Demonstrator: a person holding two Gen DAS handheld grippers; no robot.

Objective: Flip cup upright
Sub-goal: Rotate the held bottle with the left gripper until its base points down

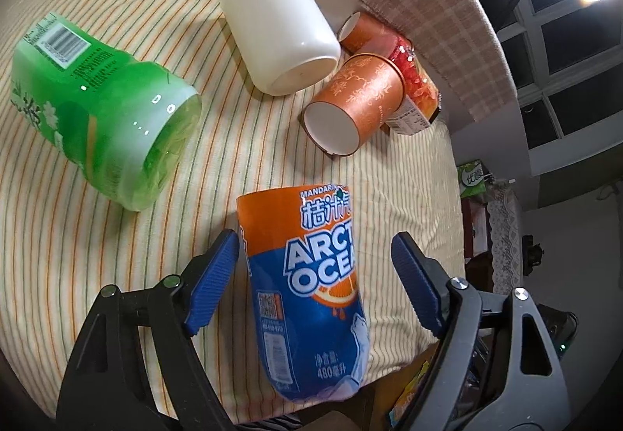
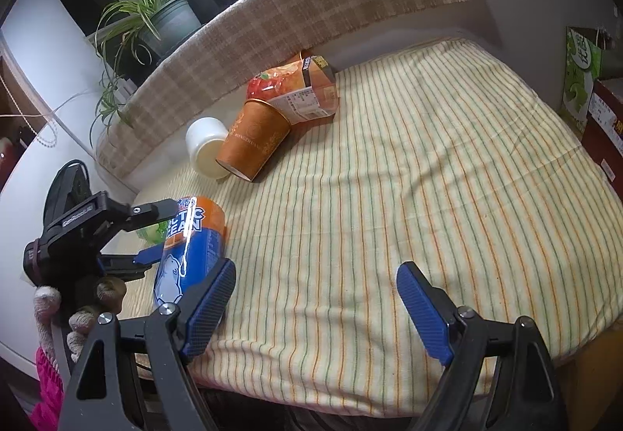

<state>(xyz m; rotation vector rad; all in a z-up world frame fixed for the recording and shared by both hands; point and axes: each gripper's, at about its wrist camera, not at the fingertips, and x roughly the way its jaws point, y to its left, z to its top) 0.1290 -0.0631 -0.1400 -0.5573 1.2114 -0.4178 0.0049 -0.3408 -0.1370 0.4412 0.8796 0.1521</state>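
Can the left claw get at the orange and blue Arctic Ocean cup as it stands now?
Probably yes. The left claw is open, and the Arctic Ocean cup lies on its side between its two fingers. Nothing stands between them; the green cup lies apart, to the left.

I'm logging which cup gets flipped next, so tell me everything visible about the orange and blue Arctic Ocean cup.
The Arctic Ocean cup looks like a cut-down plastic drink bottle: orange band at one end, blue label with white lettering, a QR code and a polar bear. It lies on its side on the striped cloth, near the front edge. The left gripper straddles it, open, pads not clearly touching.
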